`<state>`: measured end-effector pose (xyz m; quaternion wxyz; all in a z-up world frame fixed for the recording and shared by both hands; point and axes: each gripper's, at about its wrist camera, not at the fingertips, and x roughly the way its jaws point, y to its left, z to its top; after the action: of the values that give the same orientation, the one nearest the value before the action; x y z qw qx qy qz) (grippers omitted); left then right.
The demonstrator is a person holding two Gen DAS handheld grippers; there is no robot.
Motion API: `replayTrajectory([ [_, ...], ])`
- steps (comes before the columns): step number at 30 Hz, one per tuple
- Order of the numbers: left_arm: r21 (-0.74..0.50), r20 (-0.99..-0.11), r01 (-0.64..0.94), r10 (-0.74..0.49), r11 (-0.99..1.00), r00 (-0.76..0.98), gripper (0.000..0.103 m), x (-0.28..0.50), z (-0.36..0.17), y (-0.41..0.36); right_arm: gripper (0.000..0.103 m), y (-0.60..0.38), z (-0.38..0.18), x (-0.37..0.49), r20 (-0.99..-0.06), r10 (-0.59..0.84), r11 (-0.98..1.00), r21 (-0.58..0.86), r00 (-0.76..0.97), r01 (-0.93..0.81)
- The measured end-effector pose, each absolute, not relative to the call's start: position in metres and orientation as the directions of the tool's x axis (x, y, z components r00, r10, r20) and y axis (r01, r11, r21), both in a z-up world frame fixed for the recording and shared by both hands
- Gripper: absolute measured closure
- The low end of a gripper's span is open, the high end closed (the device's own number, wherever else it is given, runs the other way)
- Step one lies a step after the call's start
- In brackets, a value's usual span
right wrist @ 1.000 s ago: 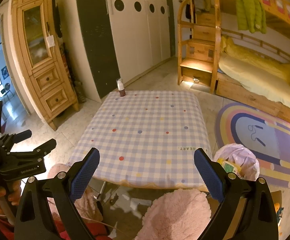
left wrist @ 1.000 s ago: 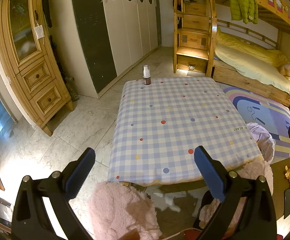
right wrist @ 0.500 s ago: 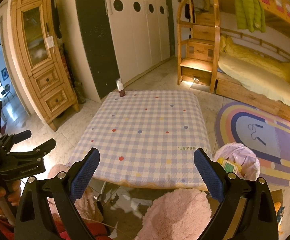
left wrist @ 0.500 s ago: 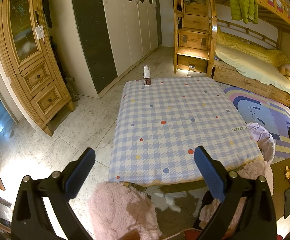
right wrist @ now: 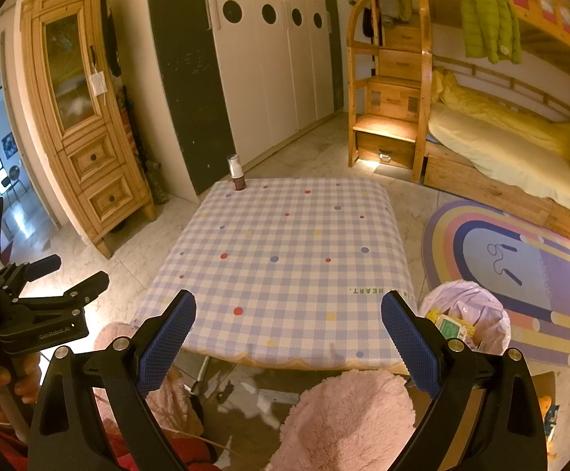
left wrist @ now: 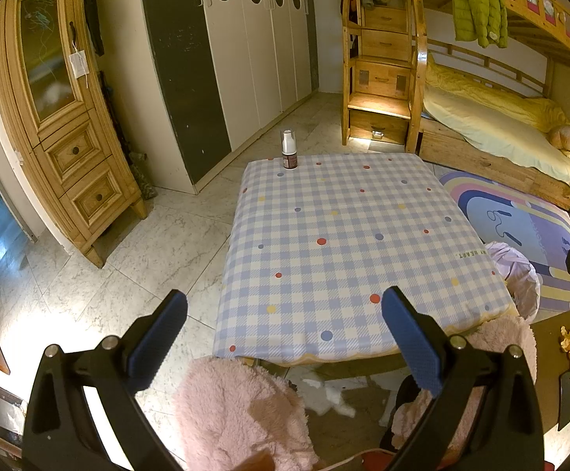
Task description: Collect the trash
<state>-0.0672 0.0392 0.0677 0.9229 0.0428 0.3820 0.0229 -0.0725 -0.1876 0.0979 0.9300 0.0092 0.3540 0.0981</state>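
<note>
A small brown bottle with a white cap point(left wrist: 288, 155) stands upright at the far left corner of the checked table point(left wrist: 347, 243); it also shows in the right wrist view point(right wrist: 237, 176). A bin lined with a pale pink bag point(right wrist: 466, 320) stands on the floor at the table's near right corner, with packaging inside; it shows partly in the left wrist view point(left wrist: 518, 274). My left gripper point(left wrist: 285, 339) is open and empty, held before the table's near edge. My right gripper point(right wrist: 288, 339) is open and empty too. The left gripper shows from the side in the right wrist view point(right wrist: 49, 294).
Two pink fluffy stools point(left wrist: 241, 412) point(right wrist: 347, 420) stand at the table's near side. White scraps point(left wrist: 330, 394) lie on the floor under the table. A rainbow rug point(right wrist: 520, 274), a bunk bed point(right wrist: 512, 149), a wooden cabinet point(left wrist: 61, 117) and wardrobes point(left wrist: 245, 47) surround the table.
</note>
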Motion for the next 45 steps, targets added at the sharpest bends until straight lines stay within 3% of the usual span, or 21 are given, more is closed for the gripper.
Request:
replayTrajectory([
  [34,0.118,-0.694,-0.006,0.087,0.993,0.715,0.007,-0.065,0.073,0.04,0.009,-0.189,0.097,-0.072,-0.659,0.187,0.981,0.087,0.729,-0.172],
  [45,0.123,-0.717,0.019,0.076,0.992,0.693,0.007,-0.053,0.064,0.029,0.009,-0.211,0.082,-0.063,-0.67,0.136,0.991,0.095,0.729,-0.097],
])
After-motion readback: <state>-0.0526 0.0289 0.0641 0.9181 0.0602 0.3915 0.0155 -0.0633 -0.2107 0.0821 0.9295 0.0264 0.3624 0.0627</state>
